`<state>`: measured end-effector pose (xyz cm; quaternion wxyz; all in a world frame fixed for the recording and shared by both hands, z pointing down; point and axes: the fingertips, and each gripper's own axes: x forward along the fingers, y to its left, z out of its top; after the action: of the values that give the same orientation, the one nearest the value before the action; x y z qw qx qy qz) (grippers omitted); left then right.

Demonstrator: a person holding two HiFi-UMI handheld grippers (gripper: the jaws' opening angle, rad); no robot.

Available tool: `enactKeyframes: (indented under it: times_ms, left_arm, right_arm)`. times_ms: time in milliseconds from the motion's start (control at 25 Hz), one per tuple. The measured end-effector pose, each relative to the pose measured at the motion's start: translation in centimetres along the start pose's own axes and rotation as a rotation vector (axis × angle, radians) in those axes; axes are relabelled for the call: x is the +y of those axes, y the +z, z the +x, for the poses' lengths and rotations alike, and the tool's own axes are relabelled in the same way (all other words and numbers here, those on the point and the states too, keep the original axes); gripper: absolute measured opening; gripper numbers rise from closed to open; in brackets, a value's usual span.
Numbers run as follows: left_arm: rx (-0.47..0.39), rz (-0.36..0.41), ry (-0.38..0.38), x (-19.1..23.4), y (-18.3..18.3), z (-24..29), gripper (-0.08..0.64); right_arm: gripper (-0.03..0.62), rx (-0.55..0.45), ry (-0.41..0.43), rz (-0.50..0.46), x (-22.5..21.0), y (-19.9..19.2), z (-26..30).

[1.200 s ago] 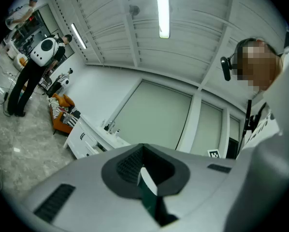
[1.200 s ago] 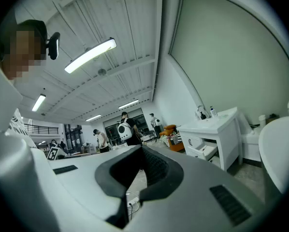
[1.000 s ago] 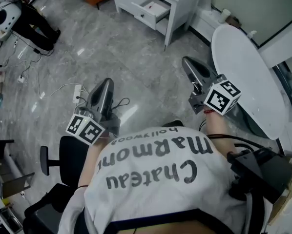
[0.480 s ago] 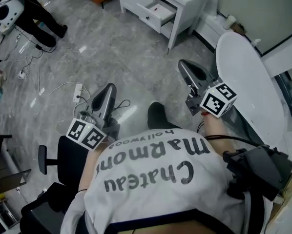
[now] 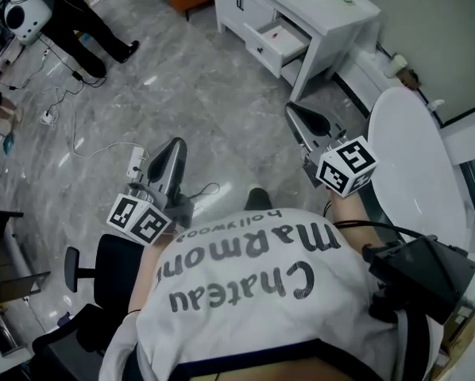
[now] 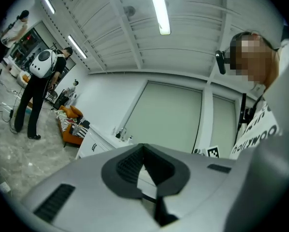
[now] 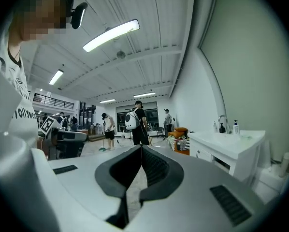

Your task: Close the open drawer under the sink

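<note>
We are holding the right gripper [image 5: 295,113] with its jaws pressed together on nothing, and the left gripper [image 5: 175,144] is likewise closed and empty. The open white drawer [image 5: 279,40] of the white sink cabinet [image 5: 317,2] is lying well ahead across the grey marbled floor [image 5: 182,78], nearer the right gripper. It is jutting toward the head view's lower left, so we judge the push must run up and right against its front.

We looked down on a grey marbled floor [image 5: 214,94], with white cables and a power strip [image 5: 135,162] lying toward its left side. A round white table [image 5: 412,165] stood at the right and a black office chair [image 5: 114,272] at the lower left. An orange sofa [image 6: 69,129] sat by the white wall [image 6: 106,93], under tube lights [image 6: 159,8].
</note>
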<state>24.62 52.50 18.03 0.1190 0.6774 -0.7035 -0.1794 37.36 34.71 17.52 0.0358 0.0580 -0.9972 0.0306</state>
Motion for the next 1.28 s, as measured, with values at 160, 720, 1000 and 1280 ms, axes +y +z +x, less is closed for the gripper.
enactKeyframes:
  times_ms: [160, 720, 1000, 1280]
  left_arm:
    - [-0.013, -0.025, 0.038, 2.7, 0.8, 4.2, 0.009]
    - [-0.073, -0.030, 0.136, 7.9, 1.2, 14.7, 0.009]
    - [-0.069, -0.023, 0.142, 8.7, 1.2, 16.6, 0.009]
    - [-0.051, -0.006, 0.128, 9.1, 1.3, 19.8, 0.009]
  right_arm:
    - [0.012, -0.017, 0.012, 0.030, -4.6, 1.0, 3.1]
    - [0.012, -0.047, 0.138, 0.239, -16.6, 0.6, 11.0]
    - [0.012, -0.085, 0.145, 0.283, -18.1, 0.3, 11.7]
    - [0.012, -0.073, 0.116, 0.300, -20.5, -0.6, 12.2]
